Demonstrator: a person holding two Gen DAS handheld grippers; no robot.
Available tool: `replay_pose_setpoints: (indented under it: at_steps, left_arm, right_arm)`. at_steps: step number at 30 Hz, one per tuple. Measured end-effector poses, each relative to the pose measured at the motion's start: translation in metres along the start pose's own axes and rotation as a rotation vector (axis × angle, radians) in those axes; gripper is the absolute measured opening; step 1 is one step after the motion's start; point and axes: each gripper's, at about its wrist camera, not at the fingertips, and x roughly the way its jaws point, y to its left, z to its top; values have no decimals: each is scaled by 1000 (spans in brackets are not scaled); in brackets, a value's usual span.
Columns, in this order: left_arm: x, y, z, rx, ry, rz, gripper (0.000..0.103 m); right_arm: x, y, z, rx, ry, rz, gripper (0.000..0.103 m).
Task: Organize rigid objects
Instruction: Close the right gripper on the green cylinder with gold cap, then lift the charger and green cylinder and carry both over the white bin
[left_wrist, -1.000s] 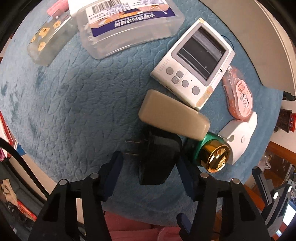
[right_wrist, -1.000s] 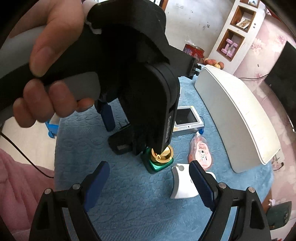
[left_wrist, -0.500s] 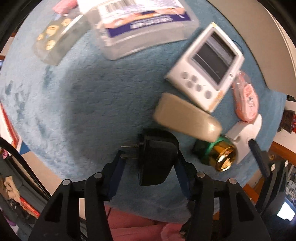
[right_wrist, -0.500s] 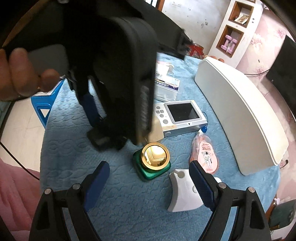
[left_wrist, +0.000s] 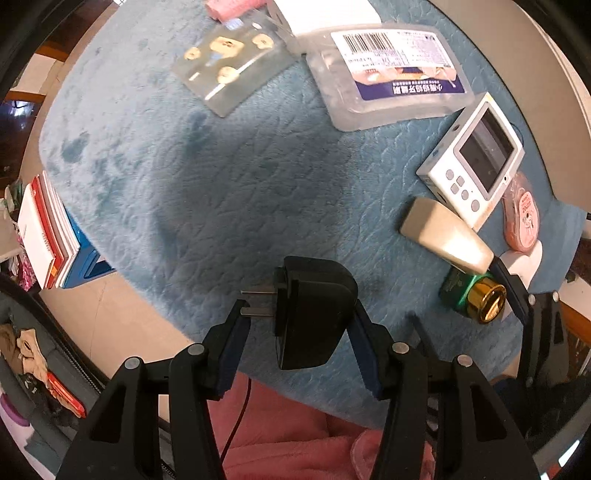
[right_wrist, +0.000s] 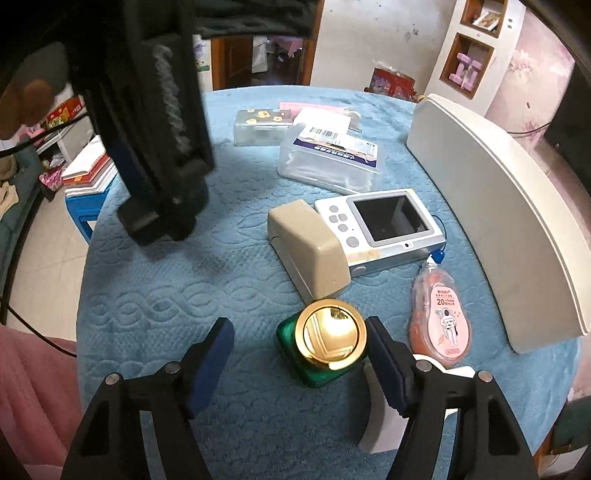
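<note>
A black plug adapter (left_wrist: 314, 314) with two metal prongs hangs just above the blue mat (left_wrist: 221, 177), and my left gripper (left_wrist: 299, 332) is shut on it, one pad on the prongs and one on the body. In the right wrist view the same adapter (right_wrist: 159, 218) hangs at the upper left, off the mat. A green bottle with a gold cap (right_wrist: 328, 339) stands upright between the fingers of my right gripper (right_wrist: 299, 332). Those jaws are closing; the right pad is at the cap, and the left pad (right_wrist: 218, 343) stands apart from it.
Behind the bottle lie a beige stapler-like box (right_wrist: 310, 251), a white device with a screen (right_wrist: 384, 225) and a pink correction tape (right_wrist: 439, 317). A white curved piece (right_wrist: 384, 424) lies under my right finger. Two clear plastic boxes (right_wrist: 328, 162) sit farther back, with a long white curved board (right_wrist: 498, 221) on the right.
My left gripper has lifted the black adapter and carried it left, away from the beige box. My right gripper has come down around the green bottle and its jaws have narrowed.
</note>
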Motion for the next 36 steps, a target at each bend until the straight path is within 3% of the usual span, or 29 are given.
replay_pose_setpoints:
  at_steps: [9, 12, 17, 25, 36]
  left_arm:
    - [-28, 18, -1, 61, 21, 19, 57]
    - [-31, -8, 3, 94, 14, 42, 57]
    - [-46, -9, 4, 135, 2, 50, 57]
    - [-65, -11, 10, 212, -18, 58, 57]
    - [-84, 12, 10, 354, -32, 27, 57]
  right_arm:
    - [19, -18, 15, 177, 44, 14, 68]
    - [22, -22, 18, 232, 59, -20, 59]
    - [21, -23, 13, 357, 89, -48, 49]
    - [15, -23, 4, 535, 130, -34, 49]
    - [7, -12, -1, 788, 199, -96, 48]
